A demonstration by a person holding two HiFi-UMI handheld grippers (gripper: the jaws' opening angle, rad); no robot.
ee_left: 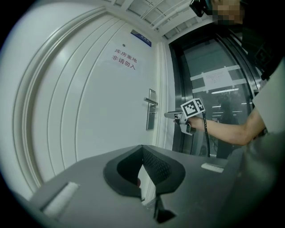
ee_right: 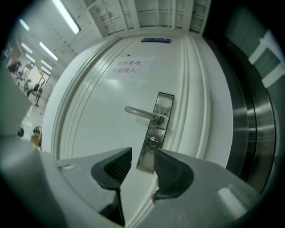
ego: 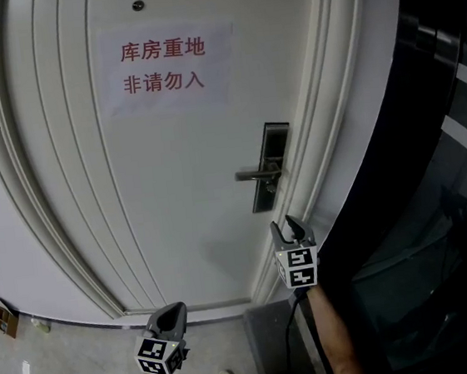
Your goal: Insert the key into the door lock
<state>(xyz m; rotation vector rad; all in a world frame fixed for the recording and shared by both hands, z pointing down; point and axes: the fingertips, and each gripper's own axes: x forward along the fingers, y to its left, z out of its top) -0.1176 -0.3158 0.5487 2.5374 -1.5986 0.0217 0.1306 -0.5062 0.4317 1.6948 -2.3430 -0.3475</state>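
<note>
A white door (ego: 175, 189) carries a metal lock plate (ego: 272, 144) with a lever handle (ego: 250, 174). In the right gripper view a small metal piece that looks like a key (ee_right: 153, 141) sits at the keyhole under the handle (ee_right: 140, 112). My right gripper (ee_right: 142, 153) stands open a short way back from the plate (ee_right: 164, 104), with nothing between its pads. It shows below the plate in the head view as the right gripper (ego: 290, 222). My left gripper (ee_left: 142, 149) is shut and holds nothing. It hangs lower and further left, as the left gripper (ego: 174, 309).
A paper sign with red characters (ego: 163, 67) hangs on the door. A dark glass partition with a steel frame (ego: 420, 203) stands right of the door frame. Small items (ego: 1, 316) lie on the floor at the far left. The person's forearm (ee_left: 227, 131) reaches in from the right.
</note>
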